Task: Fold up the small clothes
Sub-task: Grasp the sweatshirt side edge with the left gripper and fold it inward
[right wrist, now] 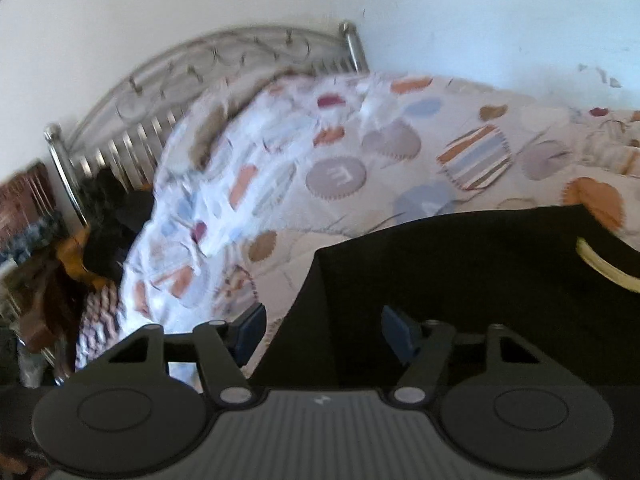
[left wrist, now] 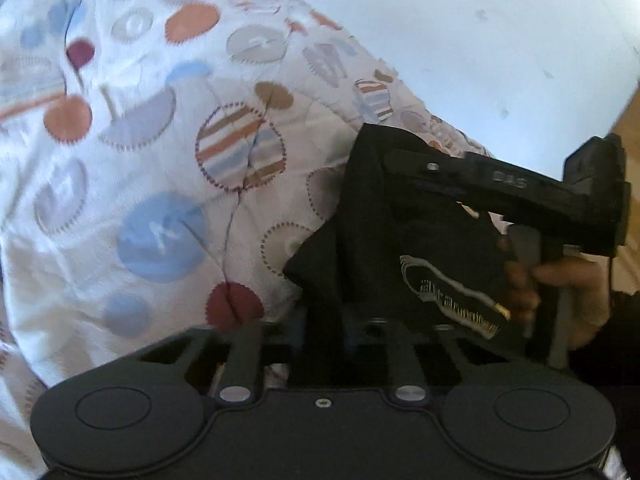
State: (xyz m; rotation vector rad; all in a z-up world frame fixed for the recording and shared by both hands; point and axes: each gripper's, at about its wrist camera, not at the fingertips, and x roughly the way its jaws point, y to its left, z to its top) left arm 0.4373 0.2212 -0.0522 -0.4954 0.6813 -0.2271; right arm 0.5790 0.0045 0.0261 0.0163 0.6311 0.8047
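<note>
A small black garment (left wrist: 372, 240) with a pale printed logo hangs lifted over the patterned bedspread (left wrist: 160, 160). My left gripper (left wrist: 324, 328) is shut on its lower edge, the cloth bunched between the fingers. In the left wrist view the right gripper (left wrist: 400, 160) reaches in from the right, held by a hand (left wrist: 568, 300), and touches the garment's top. In the right wrist view the garment (right wrist: 460, 272) fills the lower right. My right gripper (right wrist: 324, 332) has its blue pads (right wrist: 250, 330) wide apart, the cloth's edge lying between them.
The bed has a white quilt with coloured circles (right wrist: 360, 160) and a metal headboard (right wrist: 160, 92). A pile of clothes (right wrist: 80, 248) lies at the bed's left. White wall (left wrist: 480, 20) lies behind.
</note>
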